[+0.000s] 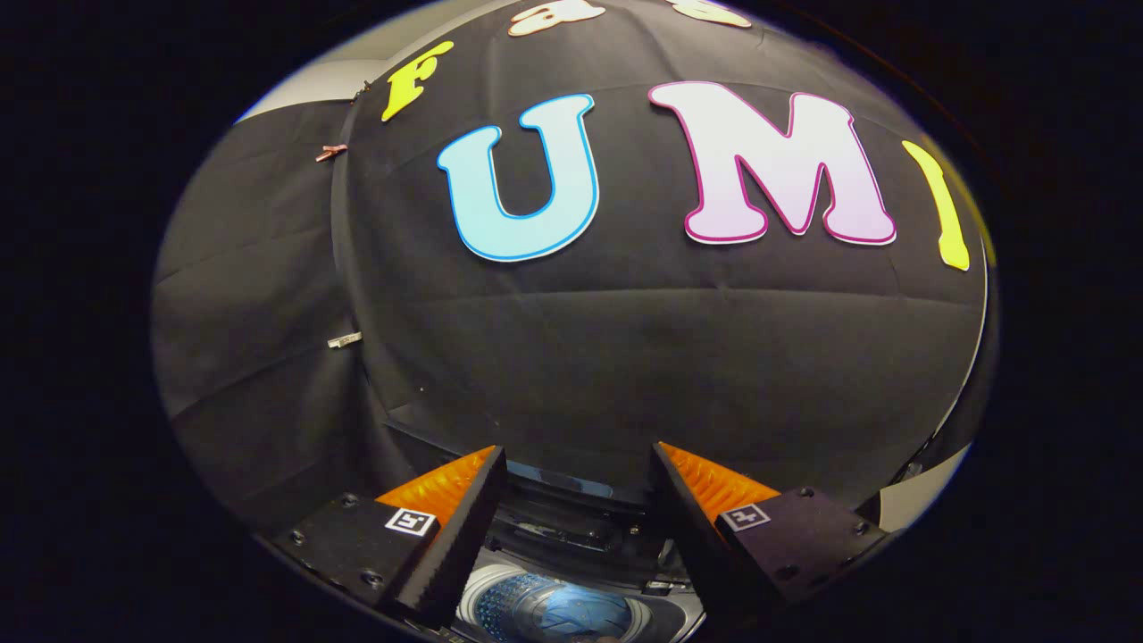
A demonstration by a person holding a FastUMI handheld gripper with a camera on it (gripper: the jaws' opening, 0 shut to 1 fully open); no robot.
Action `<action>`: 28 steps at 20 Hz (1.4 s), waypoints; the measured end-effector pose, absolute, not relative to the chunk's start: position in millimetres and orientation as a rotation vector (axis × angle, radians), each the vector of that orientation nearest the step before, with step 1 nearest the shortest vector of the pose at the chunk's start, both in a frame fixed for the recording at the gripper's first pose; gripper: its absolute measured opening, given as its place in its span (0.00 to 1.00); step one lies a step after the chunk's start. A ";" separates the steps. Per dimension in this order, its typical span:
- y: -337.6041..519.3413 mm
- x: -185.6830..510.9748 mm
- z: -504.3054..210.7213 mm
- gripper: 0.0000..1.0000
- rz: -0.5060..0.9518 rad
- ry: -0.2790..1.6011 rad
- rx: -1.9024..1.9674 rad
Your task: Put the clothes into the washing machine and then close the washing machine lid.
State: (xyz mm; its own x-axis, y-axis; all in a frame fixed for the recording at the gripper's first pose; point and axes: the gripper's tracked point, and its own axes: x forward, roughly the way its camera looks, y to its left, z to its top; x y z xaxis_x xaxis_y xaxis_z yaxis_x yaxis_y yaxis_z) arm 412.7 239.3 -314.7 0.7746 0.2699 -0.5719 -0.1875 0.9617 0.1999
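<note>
Black booth cloth hangs straight ahead, well beyond the fingers. Gripper [576,536] spread apart, nothing held; both fingers [455,545] bare, orange-backed. Washing machine [571,536] lies below and just ahead, its open drum [554,612] showing in the gap between the fingertips, dark lid edge [554,478] upright behind it. No clothes seen here. Judgement: tool points high over the tub, so next move likely needs a downward tilt.
</note>
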 end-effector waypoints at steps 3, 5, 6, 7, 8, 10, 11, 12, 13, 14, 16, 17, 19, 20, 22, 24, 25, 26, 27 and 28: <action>236.7 415.1 -316.7 0.99 0.233 0.651 0.149; 237.3 415.7 -317.6 1.00 0.226 0.663 0.153; 237.6 414.5 -317.9 1.00 0.224 0.672 0.152; 237.8 413.8 -317.3 1.00 0.224 0.682 0.146; 237.4 411.8 -318.3 1.00 0.224 0.698 0.134; 237.7 407.1 -319.6 1.00 0.219 0.727 0.103; 237.6 402.8 -320.7 1.00 0.213 0.744 0.093; 237.9 398.0 -319.2 1.00 0.208 0.762 0.093; 238.9 391.3 -316.8 1.00 0.205 0.781 0.097; 240.4 385.3 -314.8 1.00 0.202 0.799 0.098; 243.5 376.0 -314.0 1.00 0.201 0.826 0.100; 244.8 372.8 -312.5 1.00 0.200 0.837 0.099; 248.4 362.9 -309.9 1.00 0.200 0.862 0.091; 248.0 358.2 -310.1 1.00 0.199 0.875 0.086; 249.7 348.4 -308.2 1.00 0.203 0.900 0.087; 252.6 338.6 -308.7 1.00 0.216 0.936 0.097; 253.8 334.0 -311.8 1.00 0.225 0.958 0.110; 255.0 329.6 -312.2 1.00 0.237 0.980 0.125; 257.2 323.0 -313.1 1.00 0.252 1.011 0.149; 259.6 316.0 -314.4 1.00 0.264 1.049 0.180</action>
State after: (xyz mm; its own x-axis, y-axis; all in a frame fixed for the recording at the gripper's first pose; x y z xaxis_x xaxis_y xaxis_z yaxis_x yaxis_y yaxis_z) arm 316.0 259.6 -314.4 0.4713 0.2993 -0.8297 -0.1288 0.9539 0.2710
